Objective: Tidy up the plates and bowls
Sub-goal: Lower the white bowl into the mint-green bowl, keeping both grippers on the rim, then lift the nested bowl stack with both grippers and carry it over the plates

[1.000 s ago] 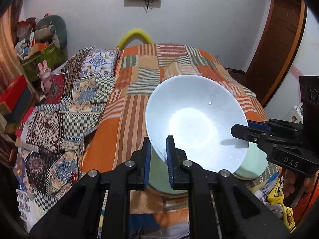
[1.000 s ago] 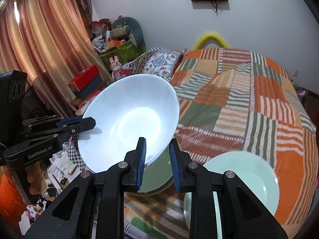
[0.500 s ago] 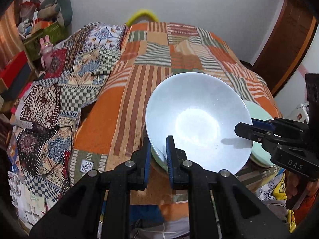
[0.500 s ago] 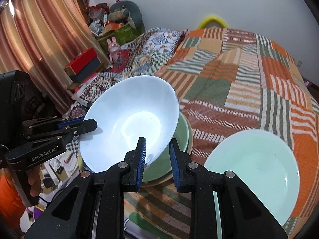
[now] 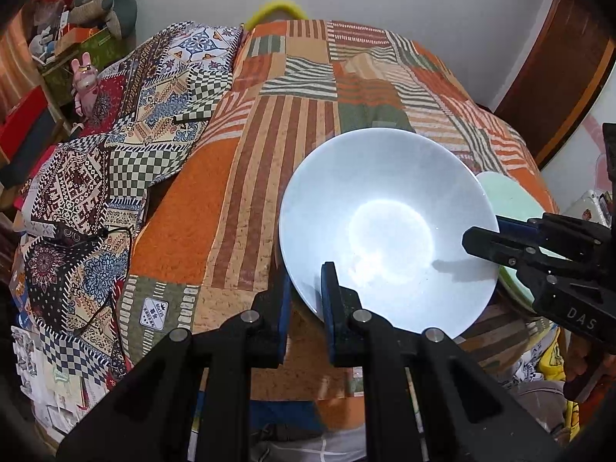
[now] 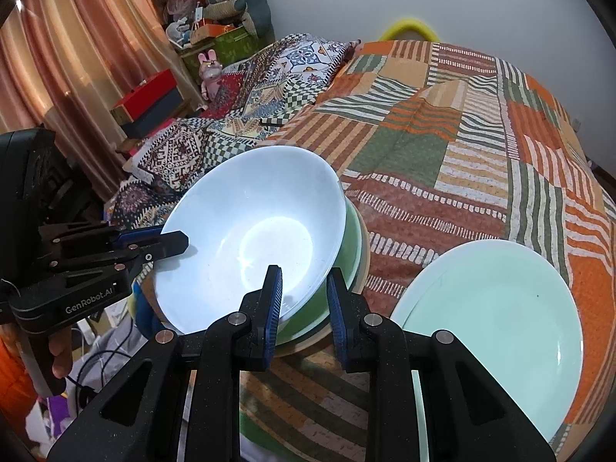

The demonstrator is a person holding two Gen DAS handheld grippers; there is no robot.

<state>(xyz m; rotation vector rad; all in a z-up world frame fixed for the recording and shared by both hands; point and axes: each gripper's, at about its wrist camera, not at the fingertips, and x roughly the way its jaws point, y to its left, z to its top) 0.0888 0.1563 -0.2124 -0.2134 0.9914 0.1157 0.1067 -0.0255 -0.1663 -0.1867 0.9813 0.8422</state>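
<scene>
A white bowl [image 5: 385, 227] [image 6: 250, 227] hangs tilted between both grippers. My left gripper [image 5: 306, 288] is shut on its near-left rim, seen from the side as the left gripper [image 6: 181, 239] in the right wrist view. My right gripper [image 6: 304, 288] is shut on the opposite rim and enters the left wrist view as the right gripper [image 5: 475, 238]. The white bowl sits low inside a green bowl [image 6: 352, 242], which tops a short stack on the bed. Whether it rests on the green bowl I cannot tell. A pale green plate [image 6: 496, 308] [image 5: 500, 196] lies to the right.
The stack and plate sit near the front edge of a striped patchwork bedspread [image 6: 442, 134]. A patterned quilt [image 5: 115, 134] covers the bed's left side. Boxes and plush toys [image 6: 231, 11] stand by a curtain at the far left, and clutter lies on the floor below the bed's edge.
Both grippers have come down together with the white bowl, from well above the bed into the green bowl's mouth. Their grips have not altered.
</scene>
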